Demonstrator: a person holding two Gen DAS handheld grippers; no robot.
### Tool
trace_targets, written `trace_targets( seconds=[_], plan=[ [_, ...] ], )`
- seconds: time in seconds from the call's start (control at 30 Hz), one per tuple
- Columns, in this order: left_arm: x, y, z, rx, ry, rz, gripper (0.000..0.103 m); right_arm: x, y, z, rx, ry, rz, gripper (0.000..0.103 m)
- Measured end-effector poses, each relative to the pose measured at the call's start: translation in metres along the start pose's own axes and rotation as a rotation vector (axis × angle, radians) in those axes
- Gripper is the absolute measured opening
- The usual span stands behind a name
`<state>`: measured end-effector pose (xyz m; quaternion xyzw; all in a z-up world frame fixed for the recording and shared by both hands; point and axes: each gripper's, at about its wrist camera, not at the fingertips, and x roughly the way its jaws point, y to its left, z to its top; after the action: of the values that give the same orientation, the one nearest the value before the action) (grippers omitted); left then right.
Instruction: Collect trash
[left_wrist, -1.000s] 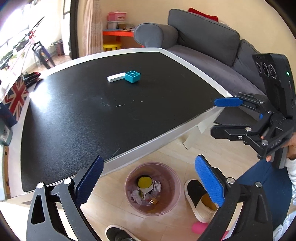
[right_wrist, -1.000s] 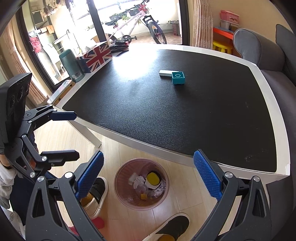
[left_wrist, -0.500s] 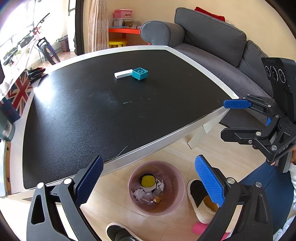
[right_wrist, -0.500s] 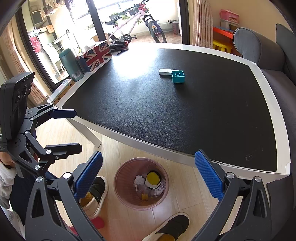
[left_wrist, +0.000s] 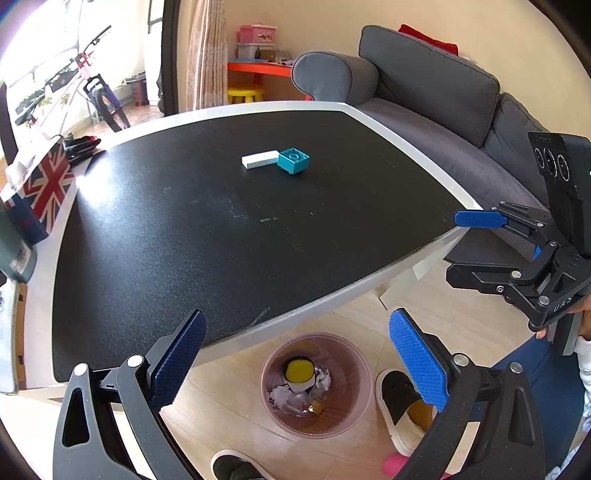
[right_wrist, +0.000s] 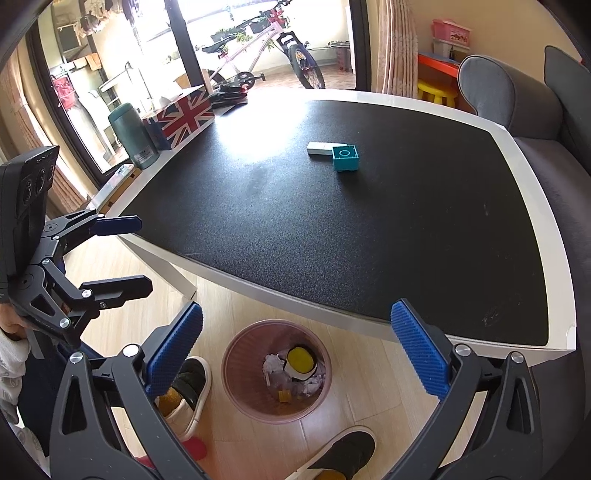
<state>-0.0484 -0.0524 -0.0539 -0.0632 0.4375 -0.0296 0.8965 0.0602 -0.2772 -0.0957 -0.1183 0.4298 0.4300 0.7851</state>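
Observation:
A pink bin (left_wrist: 316, 384) stands on the floor at the table's near edge, holding crumpled paper and a yellow-topped item; it also shows in the right wrist view (right_wrist: 276, 371). A teal block (left_wrist: 293, 160) and a white bar (left_wrist: 259, 160) lie together on the black table top (left_wrist: 221, 229); both also show in the right wrist view, the teal block (right_wrist: 345, 157) and the white bar (right_wrist: 320, 148). My left gripper (left_wrist: 295, 354) is open and empty above the bin. My right gripper (right_wrist: 295, 349) is open and empty above the bin.
A Union Jack box (right_wrist: 184, 114) and a green flask (right_wrist: 133, 136) stand at the table's far left edge. A grey sofa (left_wrist: 436, 99) runs along the right. Slippered feet (left_wrist: 400, 402) stand beside the bin. A bicycle (right_wrist: 258, 55) is behind the table.
Both grippers have risen and tilted slightly; the table appears lower and the bin has shifted a little in both views. Both stay open and empty.

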Motion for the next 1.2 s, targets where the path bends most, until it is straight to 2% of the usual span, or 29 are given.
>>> trace_targets(
  seconds=[0.4,0.73,1.2],
  plan=[
    [-0.013,0.023,0.035,-0.045,-0.062,0.033,0.095,-0.003,-0.011,0.033,0.029,-0.038,-0.009,0.1],
    [-0.022,0.041,0.068,-0.043,-0.09,0.054,0.095,-0.008,-0.019,0.077,0.024,-0.065,-0.034,0.1],
    [-0.007,0.062,0.126,-0.013,-0.102,0.077,0.096,0.027,-0.031,0.147,-0.013,-0.017,-0.034,0.1]
  ],
)
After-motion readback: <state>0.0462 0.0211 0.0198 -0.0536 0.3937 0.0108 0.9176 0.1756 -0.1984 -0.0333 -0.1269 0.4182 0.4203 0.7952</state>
